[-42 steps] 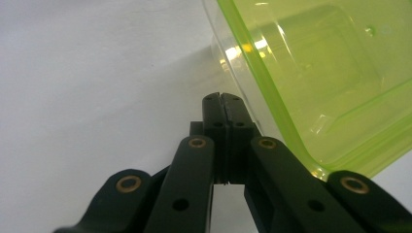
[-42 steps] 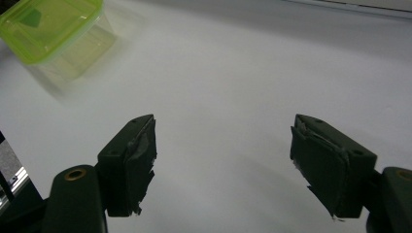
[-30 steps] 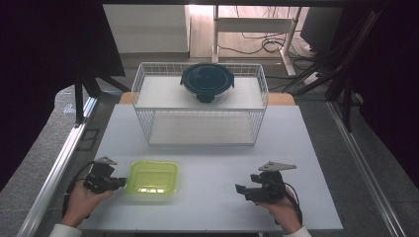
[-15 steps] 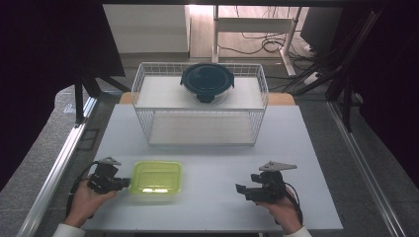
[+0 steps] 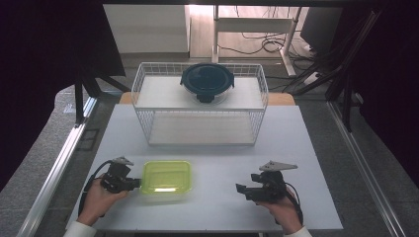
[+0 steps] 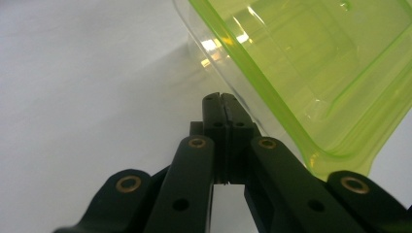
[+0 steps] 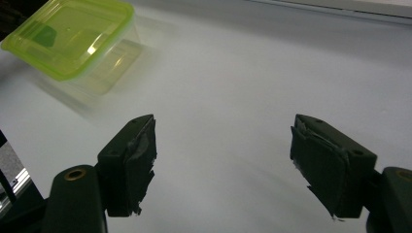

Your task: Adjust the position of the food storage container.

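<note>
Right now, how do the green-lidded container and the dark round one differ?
The green-lidded container is square, clear-walled, and sits on the white table beside the left gripper. The dark round container is larger and rests on top of the wire rack. Both have lids on.

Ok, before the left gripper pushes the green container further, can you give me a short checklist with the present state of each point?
1. Left gripper jaws shut, for pushing: ok.
2. Its tips against the green-lidded container: seem to touch its wall in the left gripper view; ok.
3. Lid seated on the container: cannot tell.
4. Right gripper open and apart from the container: ok.
5. Bare table between container and right gripper: ok.
6. Wire basket with the dark round container stands farther back, off the path: ok.
</note>
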Motion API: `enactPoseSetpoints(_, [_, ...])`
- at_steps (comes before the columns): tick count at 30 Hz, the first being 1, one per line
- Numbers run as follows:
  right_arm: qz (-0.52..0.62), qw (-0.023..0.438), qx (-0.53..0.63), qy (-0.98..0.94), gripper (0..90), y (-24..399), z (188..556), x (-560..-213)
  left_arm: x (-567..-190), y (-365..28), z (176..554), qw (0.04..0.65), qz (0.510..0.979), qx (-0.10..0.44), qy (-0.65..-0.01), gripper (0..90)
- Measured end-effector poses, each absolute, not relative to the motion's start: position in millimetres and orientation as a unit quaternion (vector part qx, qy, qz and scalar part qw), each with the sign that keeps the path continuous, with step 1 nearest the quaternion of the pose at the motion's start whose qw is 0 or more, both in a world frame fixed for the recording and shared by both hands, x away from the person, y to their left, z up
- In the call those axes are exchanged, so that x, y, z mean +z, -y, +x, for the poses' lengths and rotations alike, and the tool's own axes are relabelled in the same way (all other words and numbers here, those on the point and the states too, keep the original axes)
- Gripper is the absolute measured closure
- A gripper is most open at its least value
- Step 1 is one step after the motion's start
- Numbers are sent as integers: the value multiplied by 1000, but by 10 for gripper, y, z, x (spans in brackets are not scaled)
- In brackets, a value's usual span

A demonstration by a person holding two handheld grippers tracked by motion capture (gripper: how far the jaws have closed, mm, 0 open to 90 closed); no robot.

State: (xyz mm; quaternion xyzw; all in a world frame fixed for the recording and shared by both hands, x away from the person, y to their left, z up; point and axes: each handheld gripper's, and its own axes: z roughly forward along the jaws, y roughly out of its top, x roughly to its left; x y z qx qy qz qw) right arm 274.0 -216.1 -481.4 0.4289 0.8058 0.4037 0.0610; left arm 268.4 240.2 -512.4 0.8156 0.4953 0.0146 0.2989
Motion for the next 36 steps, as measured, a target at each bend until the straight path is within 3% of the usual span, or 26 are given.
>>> enactPoseSetpoints(16, [430,62,408,-803,249,2170,2735,-4791,-5057,-1850,2860,309,834,3,-456,899])
enactPoseSetpoints(36, [427,60,405,-806,247,2131,2734,-4803,-5129,-1583,2972,310,832,-15,-459,899])
